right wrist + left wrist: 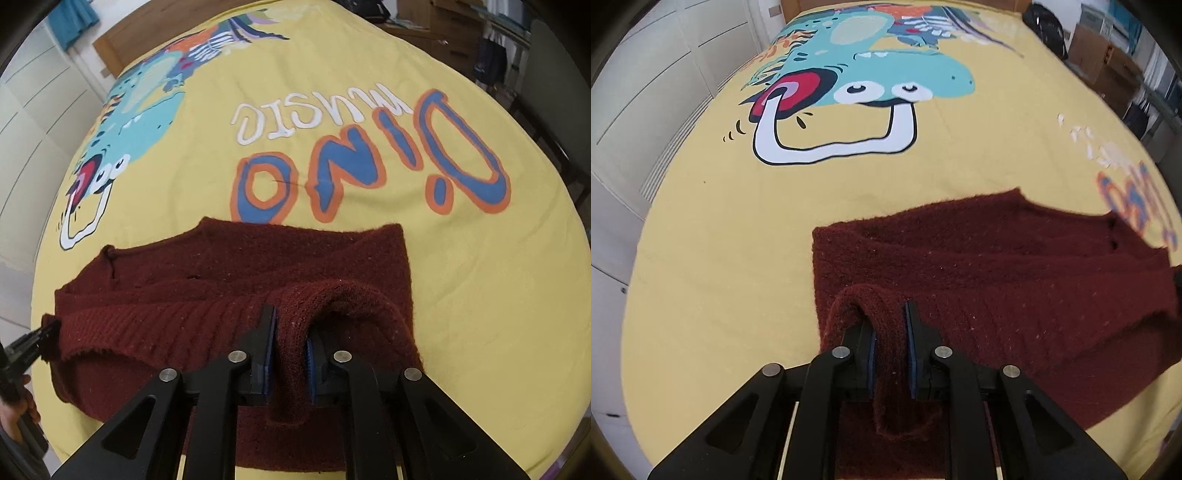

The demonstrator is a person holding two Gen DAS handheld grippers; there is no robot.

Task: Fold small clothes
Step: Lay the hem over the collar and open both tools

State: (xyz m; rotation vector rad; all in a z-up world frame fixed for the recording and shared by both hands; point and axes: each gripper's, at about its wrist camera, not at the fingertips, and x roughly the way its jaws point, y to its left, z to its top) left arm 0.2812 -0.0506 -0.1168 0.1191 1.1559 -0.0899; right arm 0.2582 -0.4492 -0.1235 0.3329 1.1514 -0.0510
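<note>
The left gripper (891,345) and right gripper (290,349) each clamp a bunched edge of the dark red knitted garment (236,269), which lies partly doubled on the yellow dinosaur-print bedspread (461,295) (left tool visible at the right view's edge). Recommended: lower both corners evenly, align edges, then release.

A sweater (1015,280) lies on a bedspread (720,258) that covers a bed, near its near edge. The left gripper (891,347) sits at the sweater's near left corner, the right gripper (290,343) at its near right corner, each with a fold of knit between its pads. Beyond the sweater lie printed letters (369,166) on the right and a dinosaur print (871,70) far left. Boxes (1108,62) stand off the bed's right side.
</note>
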